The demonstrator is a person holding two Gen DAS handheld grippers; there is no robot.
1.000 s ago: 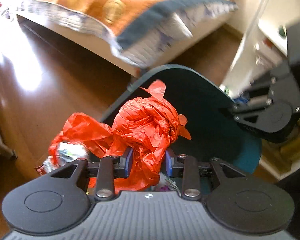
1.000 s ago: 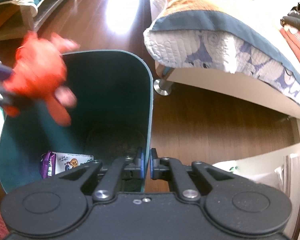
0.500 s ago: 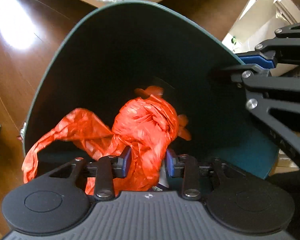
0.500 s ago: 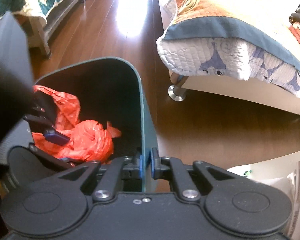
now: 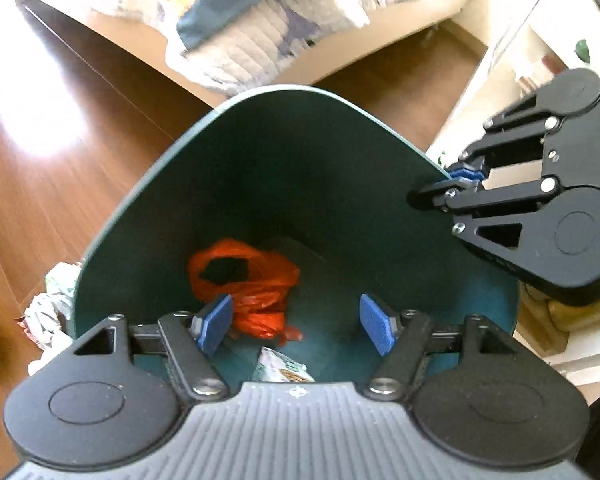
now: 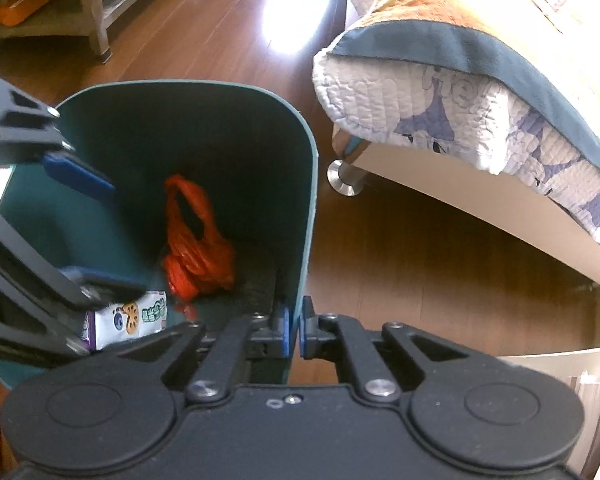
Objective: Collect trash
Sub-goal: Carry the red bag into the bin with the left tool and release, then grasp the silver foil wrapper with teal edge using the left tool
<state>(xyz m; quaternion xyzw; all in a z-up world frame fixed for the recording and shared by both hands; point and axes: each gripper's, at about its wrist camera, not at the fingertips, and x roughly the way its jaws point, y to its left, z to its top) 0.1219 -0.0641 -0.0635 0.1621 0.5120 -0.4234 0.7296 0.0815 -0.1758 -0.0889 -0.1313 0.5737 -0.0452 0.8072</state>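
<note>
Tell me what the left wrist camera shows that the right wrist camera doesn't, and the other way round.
Only the left wrist view shows crumpled trash on the floor outside the bin, and the right gripper from the side, clamped on the bin's rim. Only the right wrist view shows a low wooden shelf across the floor and the bed's metal foot. Both show the green bin, the red plastic bag lying loose at its bottom beside a printed snack packet, the quilt, and the left gripper with jaws opening and nothing between them.

"Hel" on bed quilt (image 6: pixel 460 96)
</note>
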